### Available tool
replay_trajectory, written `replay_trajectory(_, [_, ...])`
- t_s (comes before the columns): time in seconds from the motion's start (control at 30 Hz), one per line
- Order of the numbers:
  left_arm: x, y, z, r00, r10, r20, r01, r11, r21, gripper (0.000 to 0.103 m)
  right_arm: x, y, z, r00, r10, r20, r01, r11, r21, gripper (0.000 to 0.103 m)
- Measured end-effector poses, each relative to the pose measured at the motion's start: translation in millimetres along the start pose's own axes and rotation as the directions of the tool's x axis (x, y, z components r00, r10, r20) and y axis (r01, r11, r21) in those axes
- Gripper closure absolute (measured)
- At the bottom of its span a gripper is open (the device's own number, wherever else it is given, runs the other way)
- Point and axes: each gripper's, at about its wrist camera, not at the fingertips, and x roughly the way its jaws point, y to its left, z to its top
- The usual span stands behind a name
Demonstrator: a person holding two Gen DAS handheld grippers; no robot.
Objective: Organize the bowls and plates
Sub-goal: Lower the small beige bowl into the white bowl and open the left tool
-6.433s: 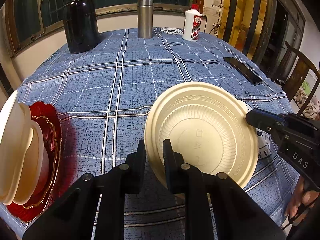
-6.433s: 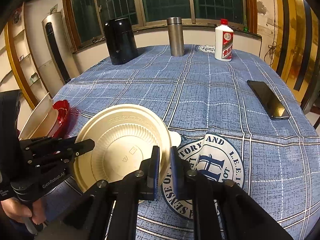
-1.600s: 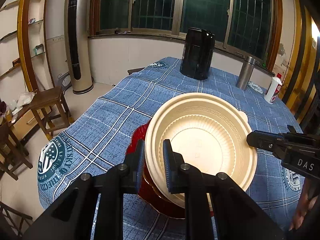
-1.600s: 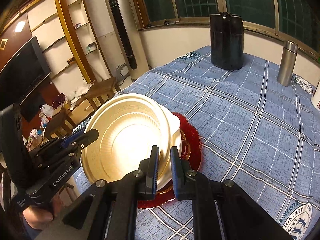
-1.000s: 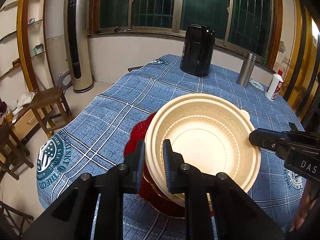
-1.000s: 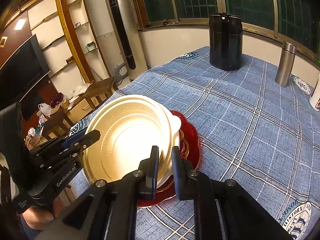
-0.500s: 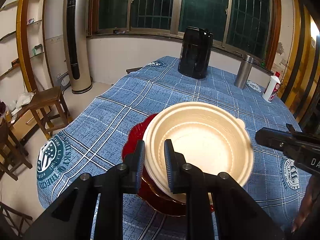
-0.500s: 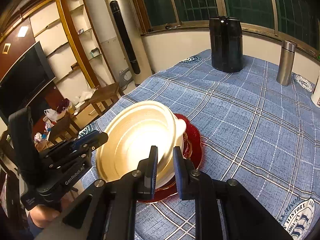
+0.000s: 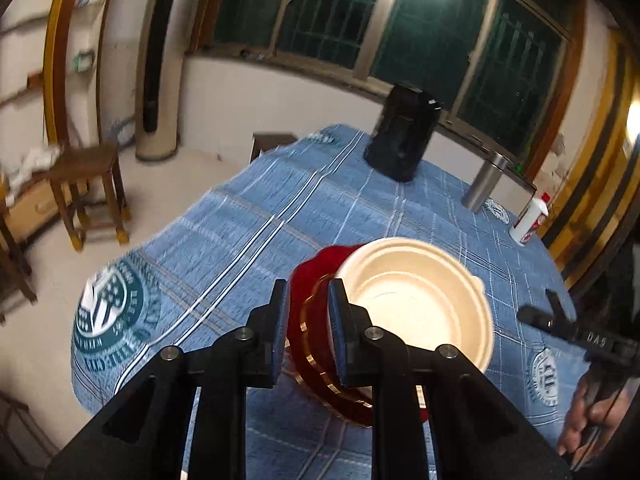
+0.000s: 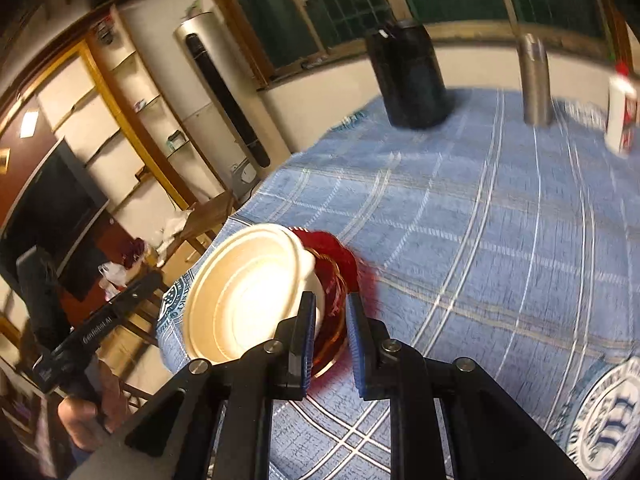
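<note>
The cream-coloured ribbed plastic bowl sits nested on the stack in the scalloped red plate with gold rim, near the table's edge. My left fingers are spread and hold nothing, with the plate's rim seen between them; my right fingers are likewise parted and empty just beside the stack. A blue plaid tablecloth covers the table, carrying a black jug, steel flask and white bottle. Beyond stand a wooden stool, tall floor air conditioner and dark barred windows.
</note>
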Motion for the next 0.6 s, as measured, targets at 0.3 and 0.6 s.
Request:
replay_trajectory(0.3, [39, 25, -11, 0.989, -0.08, -0.126, 0.065, 0.991, -0.114, 0.086, 38, -23, -12, 0.992, 0.065, -0.105, -0.054, 0.993, 0.109, 0.086])
replay_trajectory(0.6, [57, 25, -13, 0.982, -0.083, -0.168, 0.068, 0.993, -0.093, 0.086, 58, -24, -15, 0.987, 0.065, -0.145, -0.047, 0.991, 0.124, 0.086])
